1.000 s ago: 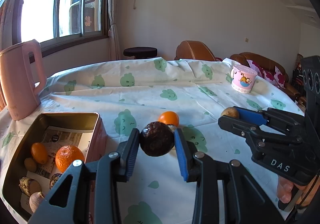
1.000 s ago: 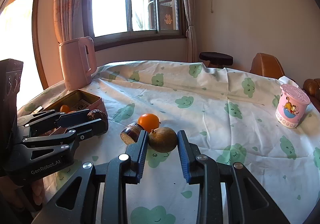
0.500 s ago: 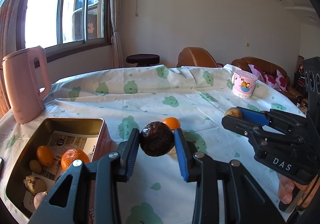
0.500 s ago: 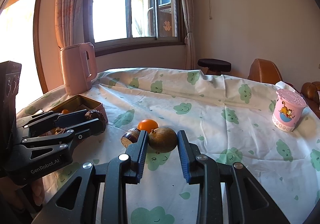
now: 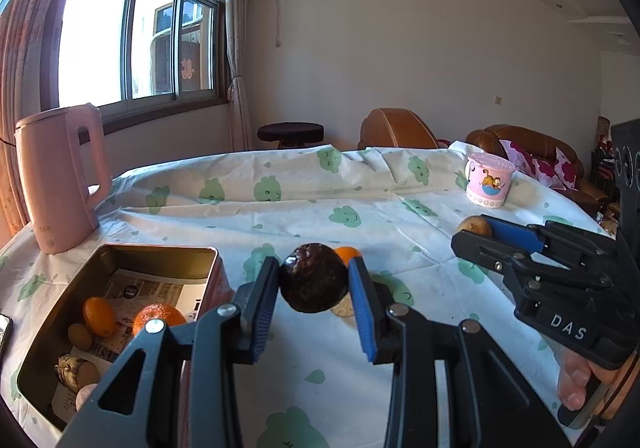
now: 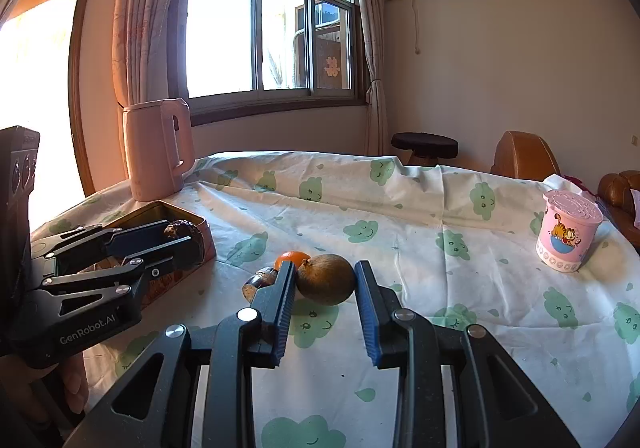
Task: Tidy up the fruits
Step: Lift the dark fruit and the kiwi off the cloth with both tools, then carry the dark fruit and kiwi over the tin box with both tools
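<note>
Cloud-print tablecloth (image 5: 280, 208) | left gripper (image 5: 314, 288) clamped on dark fruit (image 5: 313, 278), just right of tin (image 5: 120, 250) | right gripper (image 6: 325, 284) clamped on brown fruit (image 6: 326, 278), mid-table | best lowered inside tin before release

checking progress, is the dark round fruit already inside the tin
No, the dark round fruit is clamped between the left gripper fingers, above the tablecloth beside the tin.

The tin box (image 5: 120, 260) stands open-topped, fruit crowding its near end, its far end bare. The pink kettle (image 5: 60, 176) stands behind it. An orange (image 6: 291, 259) and a cut fruit piece (image 6: 258, 282) lie mid-tablecloth (image 6: 440, 288); elsewhere cloth lies clear to the pink cup (image 6: 568, 236).
</note>
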